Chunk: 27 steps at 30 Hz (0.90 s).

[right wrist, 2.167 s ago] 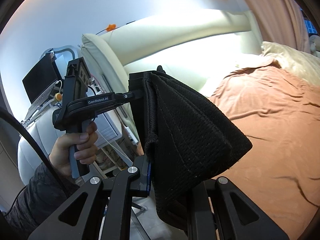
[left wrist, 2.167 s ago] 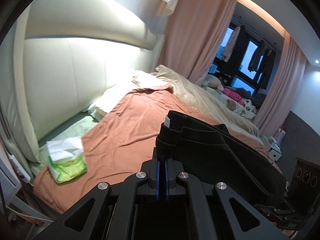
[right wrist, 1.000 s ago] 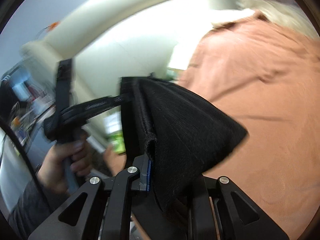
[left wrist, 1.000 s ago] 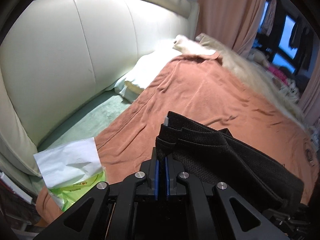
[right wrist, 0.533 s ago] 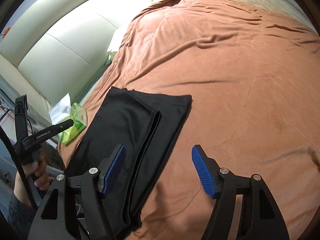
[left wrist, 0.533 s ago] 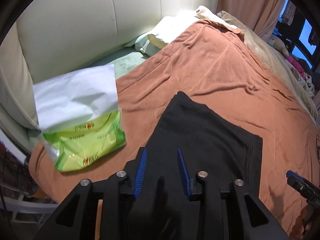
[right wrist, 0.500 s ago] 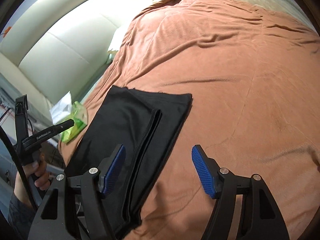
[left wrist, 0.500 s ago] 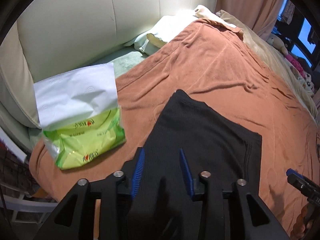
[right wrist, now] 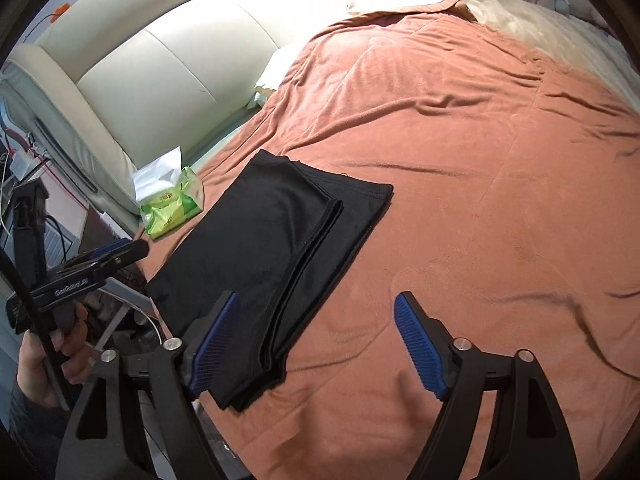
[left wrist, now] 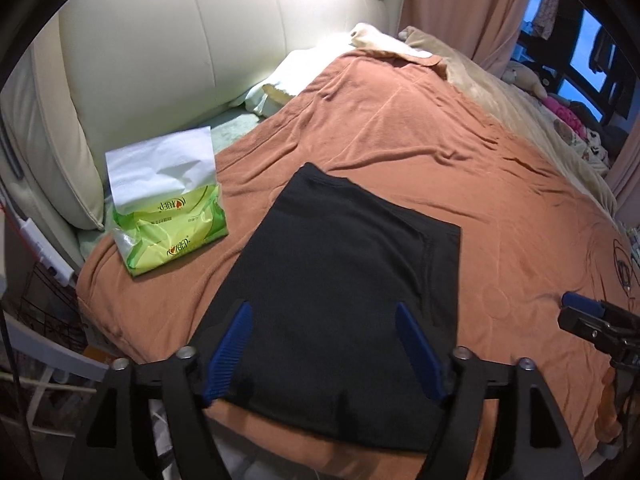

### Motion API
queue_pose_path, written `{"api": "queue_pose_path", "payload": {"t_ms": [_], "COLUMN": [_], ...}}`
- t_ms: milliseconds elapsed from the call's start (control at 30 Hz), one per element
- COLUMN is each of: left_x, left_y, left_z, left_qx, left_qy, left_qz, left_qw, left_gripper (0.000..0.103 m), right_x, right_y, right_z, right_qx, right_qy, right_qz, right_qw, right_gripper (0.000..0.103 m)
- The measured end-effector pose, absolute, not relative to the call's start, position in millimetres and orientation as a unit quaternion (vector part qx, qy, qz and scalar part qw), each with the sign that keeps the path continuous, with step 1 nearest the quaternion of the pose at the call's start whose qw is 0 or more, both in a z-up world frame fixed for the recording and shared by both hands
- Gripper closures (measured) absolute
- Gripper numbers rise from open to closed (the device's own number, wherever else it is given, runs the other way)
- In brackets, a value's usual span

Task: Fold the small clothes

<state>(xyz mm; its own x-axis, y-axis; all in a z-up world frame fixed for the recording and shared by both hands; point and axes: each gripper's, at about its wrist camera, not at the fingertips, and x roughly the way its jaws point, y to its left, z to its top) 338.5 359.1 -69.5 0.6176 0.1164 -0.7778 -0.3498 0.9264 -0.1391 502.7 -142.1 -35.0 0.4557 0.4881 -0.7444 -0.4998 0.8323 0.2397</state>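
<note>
Left wrist view looks down my left hand-held gripper (left wrist: 322, 344) at a black folded garment (left wrist: 340, 272) lying flat on the rust-orange bedspread (left wrist: 420, 152). Its jaws have just been opening and now stand wide, one blue pad either side of the garment's near edge, neither pressing on the cloth. My right hand-held gripper (right wrist: 316, 344) has also just been opening; its jaws are spread and empty, the left pad over the garment's near right corner, the right pad over bare bedspread.

Taking the garment as landmark: a green tissue pack (left wrist: 172, 224) with a white sheet sticking out lies just to its left, not touching, and the cream padded headboard (left wrist: 180, 52) rises beyond that pack. In the right wrist view the garment's right side shows stacked layers ending in a stitched hem.

I judge the cloth light, soft and limp, likely a smooth knit that slides over itself, so layers may shift when lifted. Nothing about it looks fragile. I would pinch through all layers at the two near corners, one gripper each, so the stack moves together.
</note>
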Motion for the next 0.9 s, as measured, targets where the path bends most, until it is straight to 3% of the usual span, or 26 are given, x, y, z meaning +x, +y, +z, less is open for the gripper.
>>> {"api": "queue_pose_path", "payload": {"t_ms": [100,900], "left_x": [320.1,204.6], "left_y": [339.6,208.4], "left_z": [-58.0,-5.0], "left_qx": [-0.138,-0.108], "left_qy": [0.400,0.327], "left_qz": [0.129,0.094], "left_qw": [0.897,0.934], "left_gripper": [0.000,0.000], "right_x": [485.8,326.8], "right_y": [-155.2,-294.7], "right_z": [-24.6,38.8], "right_qx": [0.001,-0.007], "right_qy": [0.431,0.354], "right_qz": [0.286,0.250], "right_qw": [0.855,0.901], "right_gripper": [0.000,0.000]}}
